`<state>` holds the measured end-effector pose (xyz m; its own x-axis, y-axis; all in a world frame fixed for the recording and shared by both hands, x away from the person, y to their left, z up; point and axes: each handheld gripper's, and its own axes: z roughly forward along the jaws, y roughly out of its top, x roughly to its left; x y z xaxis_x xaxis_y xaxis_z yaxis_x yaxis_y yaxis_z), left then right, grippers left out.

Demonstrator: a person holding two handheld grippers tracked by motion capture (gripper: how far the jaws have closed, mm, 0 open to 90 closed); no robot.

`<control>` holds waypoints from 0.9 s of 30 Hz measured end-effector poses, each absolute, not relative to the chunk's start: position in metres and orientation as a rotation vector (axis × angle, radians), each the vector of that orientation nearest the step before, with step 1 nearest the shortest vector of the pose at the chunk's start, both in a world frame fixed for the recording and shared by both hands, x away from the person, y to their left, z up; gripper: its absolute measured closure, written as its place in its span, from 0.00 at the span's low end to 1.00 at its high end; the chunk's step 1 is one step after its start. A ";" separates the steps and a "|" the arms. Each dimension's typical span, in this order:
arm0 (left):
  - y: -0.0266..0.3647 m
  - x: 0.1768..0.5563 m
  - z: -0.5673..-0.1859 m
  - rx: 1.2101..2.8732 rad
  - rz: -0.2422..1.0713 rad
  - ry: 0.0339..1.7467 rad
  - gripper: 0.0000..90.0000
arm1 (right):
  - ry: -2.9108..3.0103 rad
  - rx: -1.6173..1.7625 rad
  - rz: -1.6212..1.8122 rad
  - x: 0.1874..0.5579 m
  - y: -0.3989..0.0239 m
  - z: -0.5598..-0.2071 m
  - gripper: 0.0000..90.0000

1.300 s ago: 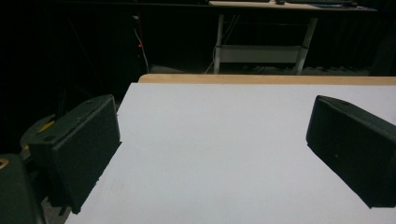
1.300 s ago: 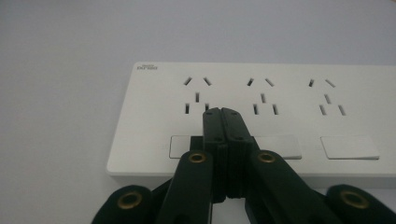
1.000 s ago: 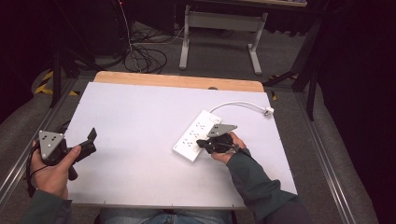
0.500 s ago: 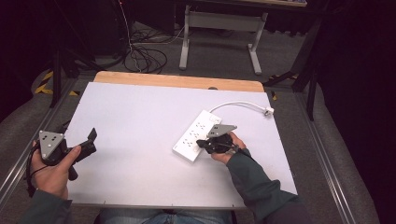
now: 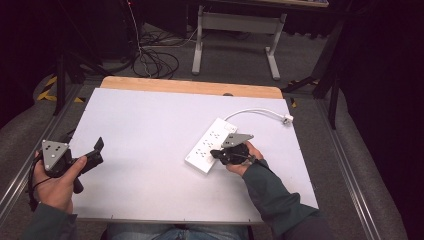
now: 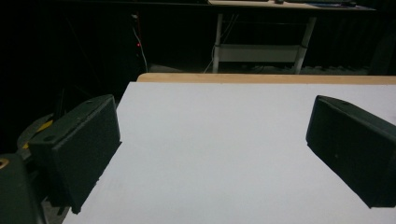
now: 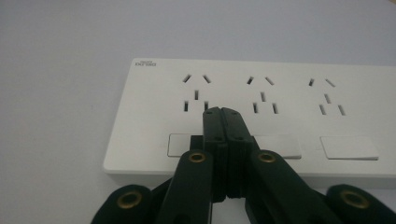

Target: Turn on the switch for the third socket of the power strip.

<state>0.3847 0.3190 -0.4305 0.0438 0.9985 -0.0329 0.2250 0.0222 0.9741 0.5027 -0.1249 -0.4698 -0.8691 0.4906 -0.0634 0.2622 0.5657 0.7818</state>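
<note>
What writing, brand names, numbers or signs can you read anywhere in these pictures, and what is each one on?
One small grey brand mark sits at the corner of the white power strip, near its first socket group in the right gripper view; too small and blurred to read.
No other text, number or sign is legible on the table or on either gripper.

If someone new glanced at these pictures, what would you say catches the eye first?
Most likely the white power strip lying at an angle on the right half of the table, its cord curling off toward the far right edge. The right gripper, jaws closed, presses down on the strip by its row of switches. The left gripper hangs open over the table's left edge.
</note>
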 end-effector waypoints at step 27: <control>0.318 0.385 -0.431 1.373 1.024 1.347 0.04 | 2.520 0.616 1.169 0.501 -0.124 -0.472 1.00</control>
